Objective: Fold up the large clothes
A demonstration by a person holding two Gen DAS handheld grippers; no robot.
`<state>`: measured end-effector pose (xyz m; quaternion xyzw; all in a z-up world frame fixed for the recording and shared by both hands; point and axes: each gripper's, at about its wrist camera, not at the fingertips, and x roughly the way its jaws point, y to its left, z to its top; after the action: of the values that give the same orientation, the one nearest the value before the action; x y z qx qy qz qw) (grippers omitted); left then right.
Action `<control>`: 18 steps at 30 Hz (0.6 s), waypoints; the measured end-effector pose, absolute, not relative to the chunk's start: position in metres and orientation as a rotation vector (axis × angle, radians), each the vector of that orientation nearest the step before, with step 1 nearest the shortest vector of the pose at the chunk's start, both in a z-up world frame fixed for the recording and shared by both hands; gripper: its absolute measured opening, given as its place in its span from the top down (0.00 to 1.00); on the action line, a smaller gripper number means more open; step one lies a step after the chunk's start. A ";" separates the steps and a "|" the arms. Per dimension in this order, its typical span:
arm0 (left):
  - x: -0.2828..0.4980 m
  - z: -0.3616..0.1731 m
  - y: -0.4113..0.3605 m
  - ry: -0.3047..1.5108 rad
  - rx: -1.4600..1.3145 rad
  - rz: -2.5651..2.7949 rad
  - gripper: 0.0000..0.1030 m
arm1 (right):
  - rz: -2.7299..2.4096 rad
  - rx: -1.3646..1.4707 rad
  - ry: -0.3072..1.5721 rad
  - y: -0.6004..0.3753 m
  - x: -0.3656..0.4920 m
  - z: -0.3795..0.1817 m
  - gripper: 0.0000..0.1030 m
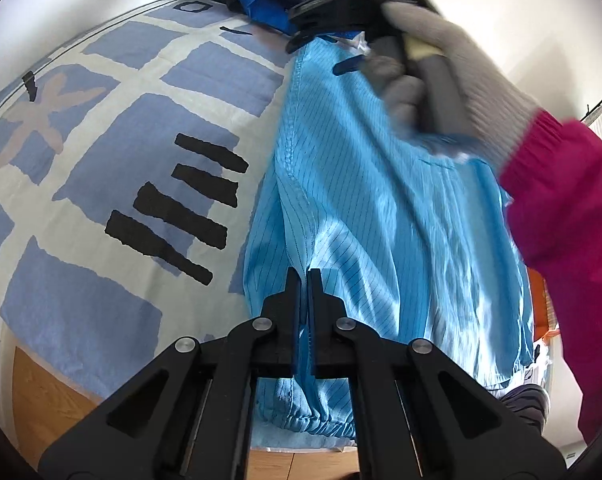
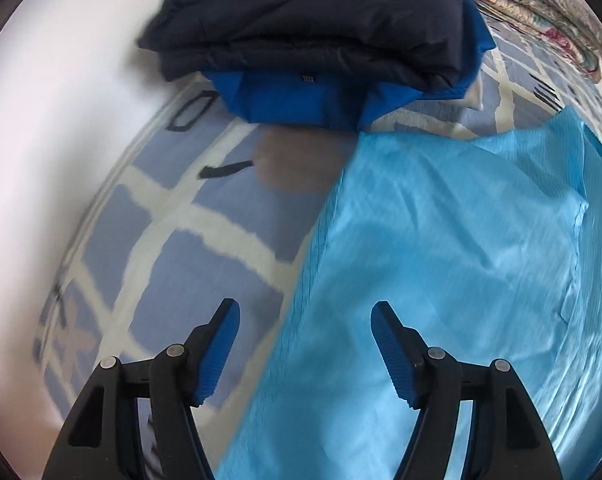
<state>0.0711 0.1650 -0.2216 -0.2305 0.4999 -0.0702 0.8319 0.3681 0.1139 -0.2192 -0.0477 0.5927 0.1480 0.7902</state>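
A light blue pinstriped garment [image 1: 381,200] lies stretched along the patterned bed cover [image 1: 121,128], its elastic hem nearest the left wrist camera. My left gripper [image 1: 305,276] is shut on a fold of this garment near that hem, lifting it slightly. In the right wrist view, my right gripper [image 2: 305,306] stands open above the garment's [image 2: 441,260] left edge, one finger over the cloth and the other over the bed cover [image 2: 189,248], with nothing pinched. In the left wrist view, a grey-gloved hand [image 1: 473,80] with a magenta sleeve [image 1: 569,208] holds that right gripper at the garment's far end.
A folded dark navy garment [image 2: 313,20] rests on a folded royal blue one [image 2: 301,100] at the far end of the bed. Floral fabric [image 2: 541,8] lies at the far right. A white wall borders the bed's left side; wooden floor [image 1: 45,392] shows below the near edge.
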 end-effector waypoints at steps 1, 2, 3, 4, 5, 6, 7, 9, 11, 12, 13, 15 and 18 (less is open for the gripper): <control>0.072 -0.221 0.166 1.060 -0.489 -0.151 1.00 | 0.287 -0.129 1.271 0.118 0.373 -0.222 0.32; 0.072 -0.220 0.166 1.059 -0.494 -0.156 1.00 | 0.266 -0.149 1.267 0.122 0.377 -0.224 0.32; 0.071 -0.220 0.166 1.057 -0.500 -0.160 1.00 | 0.259 -0.157 1.266 0.125 0.382 -0.227 0.33; 0.071 -0.219 0.166 1.057 -0.502 -0.163 1.00 | 0.262 -0.155 1.272 0.126 0.385 -0.229 0.35; 0.070 -0.219 0.166 1.056 -0.503 -0.166 1.00 | 0.268 -0.149 1.283 0.127 0.389 -0.233 0.39; 0.070 -0.219 0.165 1.057 -0.498 -0.167 1.00 | 0.276 -0.145 1.294 0.127 0.392 -0.236 0.49; 0.070 -0.219 0.165 1.057 -0.493 -0.166 1.00 | 0.281 -0.147 1.308 0.128 0.394 -0.241 0.56; 0.070 -0.218 0.164 1.054 -0.485 -0.168 1.00 | 0.275 -0.175 1.310 0.128 0.395 -0.246 0.71; 0.069 -0.216 0.162 1.049 -0.466 -0.168 1.00 | 0.269 -0.182 1.296 0.125 0.396 -0.245 0.84; 0.068 -0.216 0.161 1.047 -0.458 -0.167 1.00 | 0.277 -0.163 1.298 0.121 0.398 -0.245 0.92; 0.068 -0.215 0.160 1.044 -0.448 -0.166 1.00 | 0.286 -0.138 1.299 0.115 0.400 -0.243 0.95; 0.067 -0.214 0.157 1.039 -0.432 -0.165 1.00 | 0.303 -0.086 1.294 0.104 0.401 -0.239 0.99; 0.065 -0.211 0.155 1.030 -0.419 -0.160 1.00 | 0.337 0.018 1.265 0.085 0.401 -0.230 0.99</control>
<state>0.0648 0.1552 -0.2114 -0.1985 0.4885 -0.0758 0.8463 0.4014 0.0846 -0.2295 0.0082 0.5885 0.1567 0.7932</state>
